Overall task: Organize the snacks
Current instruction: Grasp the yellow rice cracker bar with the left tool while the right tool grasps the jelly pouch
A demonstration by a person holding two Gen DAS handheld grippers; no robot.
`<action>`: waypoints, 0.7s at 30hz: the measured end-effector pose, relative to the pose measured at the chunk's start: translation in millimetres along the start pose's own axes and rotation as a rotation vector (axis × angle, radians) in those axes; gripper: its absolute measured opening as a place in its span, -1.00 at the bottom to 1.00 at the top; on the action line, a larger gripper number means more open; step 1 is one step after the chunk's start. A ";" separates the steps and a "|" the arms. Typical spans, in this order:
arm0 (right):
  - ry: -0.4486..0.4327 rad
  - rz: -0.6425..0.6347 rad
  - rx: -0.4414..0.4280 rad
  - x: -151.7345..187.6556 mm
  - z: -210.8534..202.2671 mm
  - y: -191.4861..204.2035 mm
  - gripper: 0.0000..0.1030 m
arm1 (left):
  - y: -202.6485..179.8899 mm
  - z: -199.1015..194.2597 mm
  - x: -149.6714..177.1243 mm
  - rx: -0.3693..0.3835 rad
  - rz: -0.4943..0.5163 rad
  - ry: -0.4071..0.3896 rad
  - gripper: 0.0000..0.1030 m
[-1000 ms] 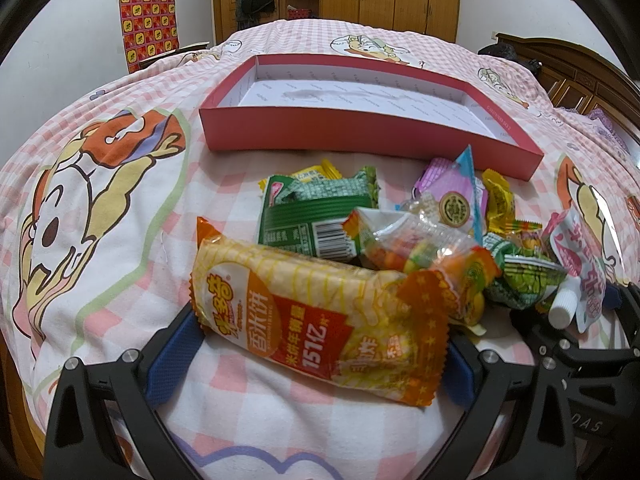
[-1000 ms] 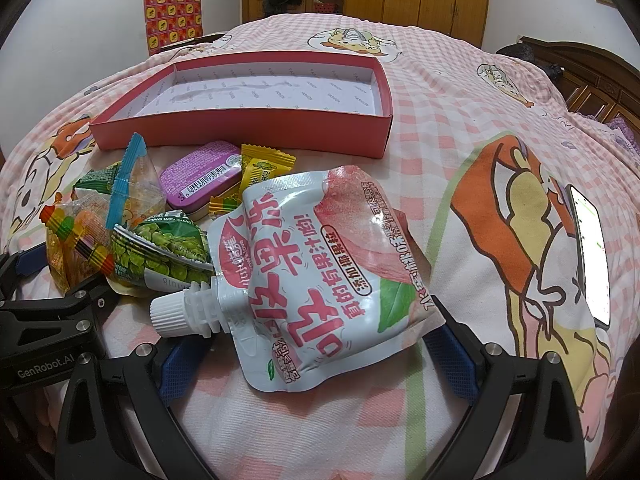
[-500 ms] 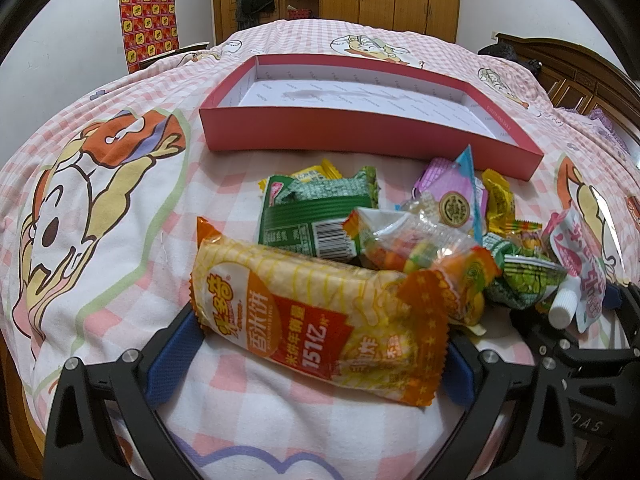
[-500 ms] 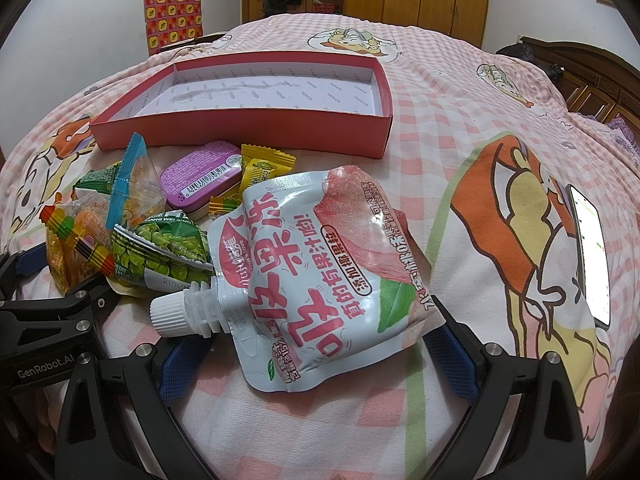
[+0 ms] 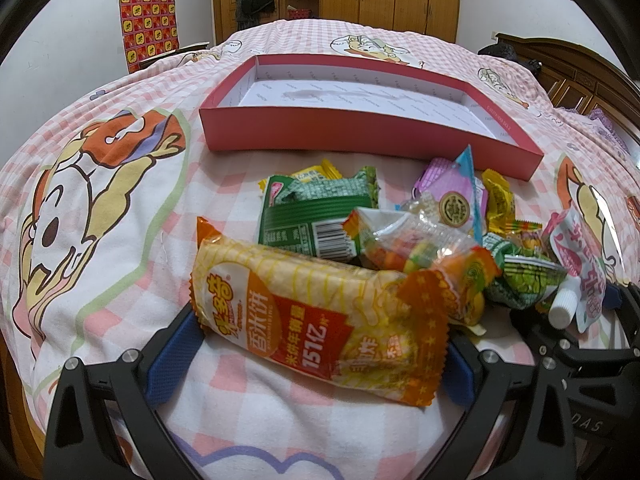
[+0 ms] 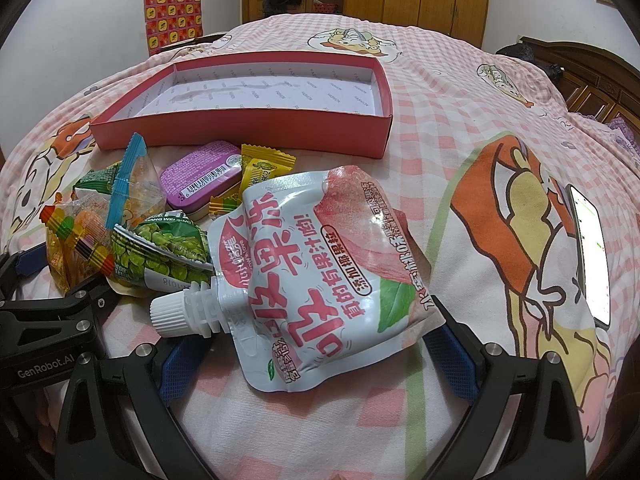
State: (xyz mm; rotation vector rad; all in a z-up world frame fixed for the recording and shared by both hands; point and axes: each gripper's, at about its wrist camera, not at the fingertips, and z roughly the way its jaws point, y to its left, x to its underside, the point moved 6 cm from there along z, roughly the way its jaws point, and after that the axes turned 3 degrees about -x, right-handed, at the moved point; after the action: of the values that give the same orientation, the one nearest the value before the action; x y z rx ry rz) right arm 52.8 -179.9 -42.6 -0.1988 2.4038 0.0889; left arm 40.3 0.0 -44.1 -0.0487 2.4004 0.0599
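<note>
A yellow-orange rice cracker packet [image 5: 320,320] lies crosswise on the bed between the blue pads of my open left gripper [image 5: 320,336]. A white-pink fruit drink pouch [image 6: 320,268] with a white screw cap lies between the pads of my open right gripper [image 6: 316,332]. Between the two sits a heap of snacks: a green packet [image 5: 316,216], a clear candy bag [image 5: 416,244], a green pea packet [image 6: 160,252], a purple tin [image 6: 200,178] and yellow candies [image 6: 264,164]. Beyond the heap stands a shallow red box [image 5: 360,136] [image 6: 240,128], white inside and holding nothing.
Everything rests on a pink checked bedsheet with cartoon prints. A phone [image 6: 590,256] with a lit screen lies on the bed to the right. Wooden wardrobes and a dark wooden headboard [image 5: 580,76] stand behind. The two grippers sit side by side, nearly touching.
</note>
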 end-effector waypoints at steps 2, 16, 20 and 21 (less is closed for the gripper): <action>0.000 0.000 0.000 0.0 0.0 0.0 0.94 | -0.1 -0.1 0.1 0.001 -0.001 0.000 0.99; 0.000 0.009 -0.027 -1.4 -3.7 0.9 0.94 | 3.1 -13.2 -1.7 0.042 0.005 0.014 0.97; -0.011 -0.006 -0.060 -3.6 -17.5 3.2 0.94 | 5.2 -26.4 -3.3 0.079 0.005 0.010 0.97; -0.020 -0.014 -0.060 -3.7 -18.8 4.1 0.94 | 5.8 -29.4 -4.4 0.084 0.005 0.005 0.97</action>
State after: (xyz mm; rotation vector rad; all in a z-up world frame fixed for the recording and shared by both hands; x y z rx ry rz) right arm 42.4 -177.7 -26.1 -0.2417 2.3817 0.1565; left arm 23.4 4.3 -19.2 -0.0038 2.4058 -0.0389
